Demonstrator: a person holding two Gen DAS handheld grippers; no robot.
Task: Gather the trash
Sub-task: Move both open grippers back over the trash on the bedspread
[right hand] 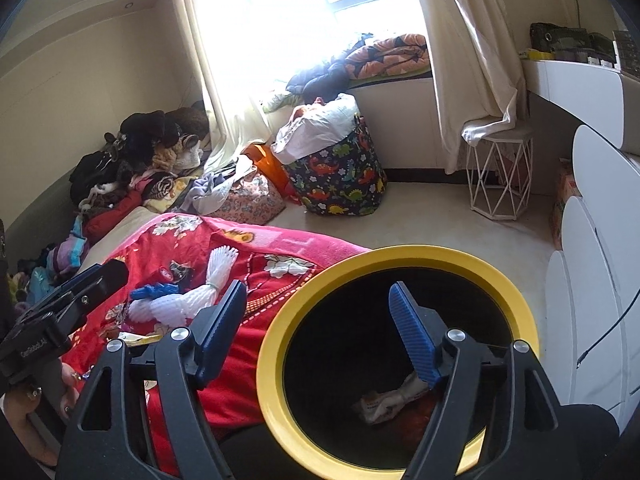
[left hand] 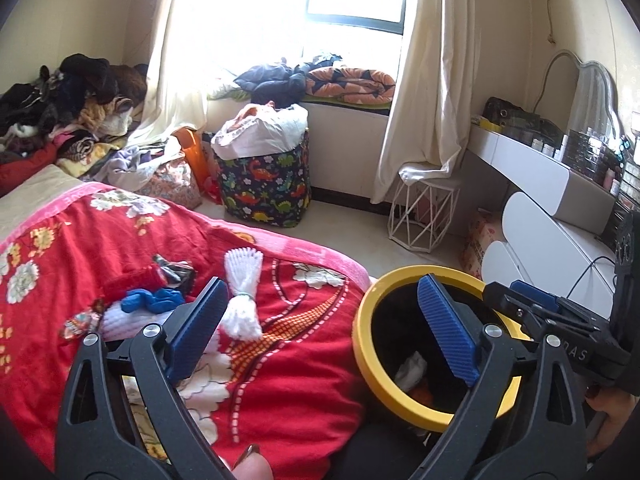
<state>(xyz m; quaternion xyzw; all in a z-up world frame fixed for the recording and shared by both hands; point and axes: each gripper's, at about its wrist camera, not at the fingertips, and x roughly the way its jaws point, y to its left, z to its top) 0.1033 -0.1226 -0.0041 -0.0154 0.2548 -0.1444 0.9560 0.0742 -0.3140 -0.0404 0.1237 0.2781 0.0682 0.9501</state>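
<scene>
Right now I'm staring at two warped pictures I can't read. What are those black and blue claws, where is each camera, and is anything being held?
Each picture comes from a camera on a hand-held gripper, looking along its blue-padded jaws. The left gripper and right gripper both stand open and hold nothing. The yellow-rimmed bin sits beside the bed, with crumpled paper inside. On the red blanket lie white foam netting, a blue glove and small wrappers.

The lower part of the yellow-rimmed bin (right hand: pixel 400 256) is cut by the bottom edge of the right wrist view. Its dark inside hides most of the crumpled paper (right hand: pixel 394 398). At upper right, small items on the dresser (left hand: pixel 532 160) are too small to tell.
</scene>
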